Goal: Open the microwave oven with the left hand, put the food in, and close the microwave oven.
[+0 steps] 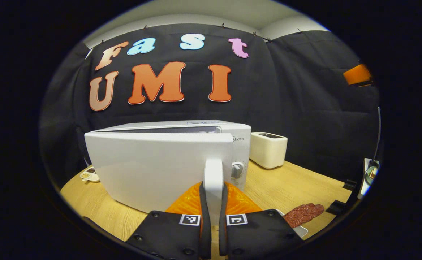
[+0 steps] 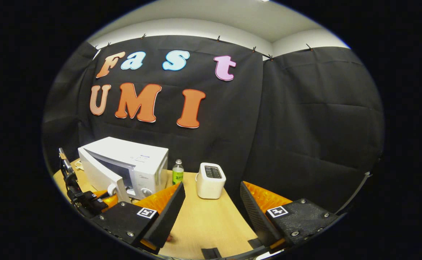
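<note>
The left gripper [image 1: 213, 220] was clamped on the white vertical door handle [image 1: 213, 180] of the partly open white microwave oven [image 1: 160, 169], and the right gripper [image 2: 211, 213] hung wide open and empty, so a crooked pull could slip the pads off or drag the oven toward the reddish meat [image 1: 304, 213] on the wooden table [image 1: 297, 184].

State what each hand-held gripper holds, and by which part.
The left hand-held gripper is clamped on the microwave door's white handle, near its lower end. The right hand-held gripper is open and holds nothing.
</note>
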A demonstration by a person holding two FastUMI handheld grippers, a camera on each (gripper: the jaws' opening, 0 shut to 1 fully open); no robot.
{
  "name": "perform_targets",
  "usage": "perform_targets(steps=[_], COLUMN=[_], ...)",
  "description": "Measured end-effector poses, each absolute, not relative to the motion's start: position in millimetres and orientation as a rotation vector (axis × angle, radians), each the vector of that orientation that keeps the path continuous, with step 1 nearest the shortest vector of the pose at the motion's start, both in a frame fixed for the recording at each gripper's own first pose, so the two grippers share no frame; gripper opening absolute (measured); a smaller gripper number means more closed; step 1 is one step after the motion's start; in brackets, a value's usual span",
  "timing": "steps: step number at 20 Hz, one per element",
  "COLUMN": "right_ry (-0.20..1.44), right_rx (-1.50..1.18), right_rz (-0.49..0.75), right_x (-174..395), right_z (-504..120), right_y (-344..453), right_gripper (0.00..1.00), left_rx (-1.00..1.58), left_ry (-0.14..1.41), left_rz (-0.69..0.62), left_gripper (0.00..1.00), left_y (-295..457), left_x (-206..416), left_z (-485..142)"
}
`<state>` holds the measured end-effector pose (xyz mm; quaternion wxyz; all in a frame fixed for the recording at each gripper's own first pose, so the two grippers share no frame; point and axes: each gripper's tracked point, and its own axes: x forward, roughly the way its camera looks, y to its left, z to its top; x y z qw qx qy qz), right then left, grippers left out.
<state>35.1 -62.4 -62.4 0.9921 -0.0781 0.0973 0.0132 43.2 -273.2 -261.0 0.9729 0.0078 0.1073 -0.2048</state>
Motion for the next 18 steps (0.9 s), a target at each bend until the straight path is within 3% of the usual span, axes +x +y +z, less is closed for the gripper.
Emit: perform_targets(steps=[2,3,9,12,15,16,18], right_ry=[0.178,0.170,0.152,0.164,0.182,0.188,0.199], right_rx=[-0.140,-0.137,-0.135,-0.103,-0.065,-0.059,-0.045], right_rz=[0.059,0.077,0.159,0.197,0.241,0.250,0.270], right_x=[31.3,29.1,19.2,23.2,26.9,28.7,31.3], right_z=[-58.1,-56.7,-54.6,-61.6,-72.2,-76.3,-83.4], right_y=[-41.9,-30.9,21.5,42.4,61.1,64.7,71.2], right_gripper=[0.95,0.95,0.95,0.95,0.95,0.95,0.95], left_rx=[0.023,0.019,0.019,0.050,0.041,0.033,0.026], left_ry=[0.226,0.228,0.270,0.284,0.304,0.317,0.335], left_rz=[-0.426,-0.432,-0.462,-0.389,-0.306,-0.268,-0.190], left_gripper=[0.08,0.12,0.13,0.21,0.41,0.36,0.56], left_y=[-262.0,-256.0,-202.2,-157.3,-109.0,-93.2,-59.8], left_x=[29.5,23.1,-27.7,-55.2,-80.8,-86.8,-98.1], left_z=[-260.2,-258.7,-258.0,-257.1,-252.9,-252.3,-247.5])
